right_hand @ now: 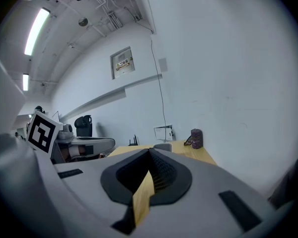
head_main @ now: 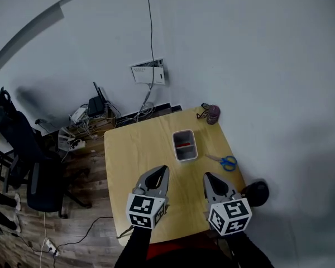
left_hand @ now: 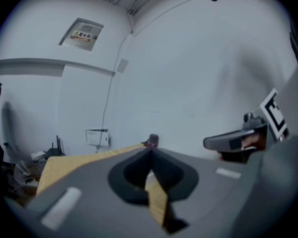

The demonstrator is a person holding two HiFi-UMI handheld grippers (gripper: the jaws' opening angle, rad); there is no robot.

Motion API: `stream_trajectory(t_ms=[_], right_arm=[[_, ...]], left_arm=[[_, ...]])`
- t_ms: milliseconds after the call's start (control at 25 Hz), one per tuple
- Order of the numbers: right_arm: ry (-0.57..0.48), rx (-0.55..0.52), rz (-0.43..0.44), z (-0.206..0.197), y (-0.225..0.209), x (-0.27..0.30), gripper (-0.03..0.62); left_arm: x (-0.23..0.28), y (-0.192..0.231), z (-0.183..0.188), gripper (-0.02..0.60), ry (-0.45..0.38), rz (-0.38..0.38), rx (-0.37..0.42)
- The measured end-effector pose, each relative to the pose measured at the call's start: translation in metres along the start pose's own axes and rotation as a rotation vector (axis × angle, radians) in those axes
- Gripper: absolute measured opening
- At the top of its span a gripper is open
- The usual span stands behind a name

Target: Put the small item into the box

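Both grippers hung side by side above the near edge of the table [head_main: 133, 149], one in each dark-sleeved forearm, their marker cubes toward the person and their jaws pointing toward the far wall. The left gripper [head_main: 163, 169] was tilted a little rightward and the right gripper [head_main: 206, 176] a little leftward, so the two tips leaned in toward each other. Each stood clear of the tabletop. In both gripper views the jaws met at the tip with nothing caught between them, only a strip of tabletop showing through the gap behind.

The box [head_main: 185, 156], white and open-topped, sat near the middle of the table, beyond the two tips and between them. Something red lay inside it; I could not tell what it was. The scissors [head_main: 228, 162], blue-handled, lay flat on the wood just right of the box, outside it, ahead of the right gripper. A purple can [head_main: 213, 114] stood at the far right corner. A round black thing [head_main: 257, 192] sat at the table's right edge, close beside the right gripper. A black chair [head_main: 22, 144] stood off to the left on the floor.
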State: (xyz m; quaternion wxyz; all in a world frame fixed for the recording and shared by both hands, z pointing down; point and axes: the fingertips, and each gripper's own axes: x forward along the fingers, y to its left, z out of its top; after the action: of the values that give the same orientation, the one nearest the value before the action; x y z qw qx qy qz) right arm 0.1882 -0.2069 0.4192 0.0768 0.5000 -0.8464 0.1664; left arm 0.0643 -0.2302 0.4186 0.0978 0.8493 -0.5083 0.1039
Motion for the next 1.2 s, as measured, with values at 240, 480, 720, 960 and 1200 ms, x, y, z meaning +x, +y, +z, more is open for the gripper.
stream_trajectory(t_ms=[240,480,720,960,1200], right_arm=[[-0.026,-0.03,0.036,0.01,0.013,-0.013,0.008],[-0.048,-0.042,0.045,0.015,0.028,-0.027,0.008],[-0.053,-0.051,0.043,0.017,0.047,-0.037,0.008],[-0.066,-0.056,0.043,0.012,0.072,-0.045,0.008],[-0.062,-0.053,0.042,0.005,0.091,-0.058,0.008]], left_arm=[[-0.025,-0.005,0.001,0.003,-0.018,0.022,0.011],[-0.047,-0.006,0.0,0.003,-0.038,0.019,0.0],[-0.068,-0.004,0.003,0.003,-0.06,0.012,-0.02],[-0.093,-0.003,-0.001,0.003,-0.074,-0.004,-0.023],[-0.117,-0.001,-0.007,0.003,-0.077,-0.006,-0.031]])
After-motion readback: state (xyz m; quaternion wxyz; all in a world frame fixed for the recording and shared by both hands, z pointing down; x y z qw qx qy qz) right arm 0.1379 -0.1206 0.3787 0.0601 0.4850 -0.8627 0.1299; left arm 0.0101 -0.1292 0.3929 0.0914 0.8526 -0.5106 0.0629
